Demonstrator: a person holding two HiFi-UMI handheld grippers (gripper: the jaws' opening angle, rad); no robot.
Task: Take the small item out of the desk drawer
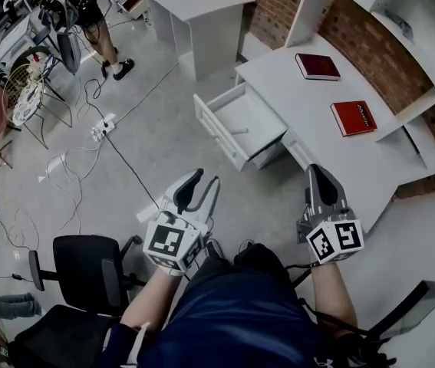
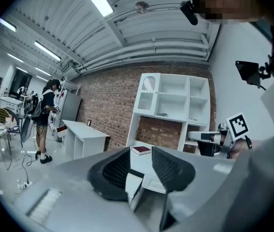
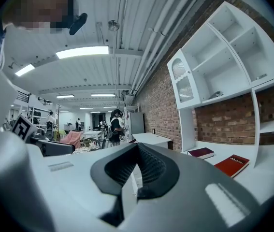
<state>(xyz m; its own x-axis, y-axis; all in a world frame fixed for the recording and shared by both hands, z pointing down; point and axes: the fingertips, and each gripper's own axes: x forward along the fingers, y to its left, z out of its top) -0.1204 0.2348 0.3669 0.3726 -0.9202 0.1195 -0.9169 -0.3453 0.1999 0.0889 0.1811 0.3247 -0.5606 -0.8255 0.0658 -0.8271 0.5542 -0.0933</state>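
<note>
Gaping drawer [image 1: 215, 126] well beyond left tongs [image 1: 205, 179], right tongs [image 1: 315, 170]

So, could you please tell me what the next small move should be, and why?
Probably reach the left gripper forward toward the open drawer: its jaws stand apart and empty, and the small item lies inside, well ahead of it.

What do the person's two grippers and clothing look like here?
Both the left gripper and the right gripper have pale grey bodies, with black ribbed pads lining the insides of the jaws. Each carries a white cube printed with black square markers, near the wrist. The person wears a dark blue garment, and no sleeves cover the forearms.
</note>
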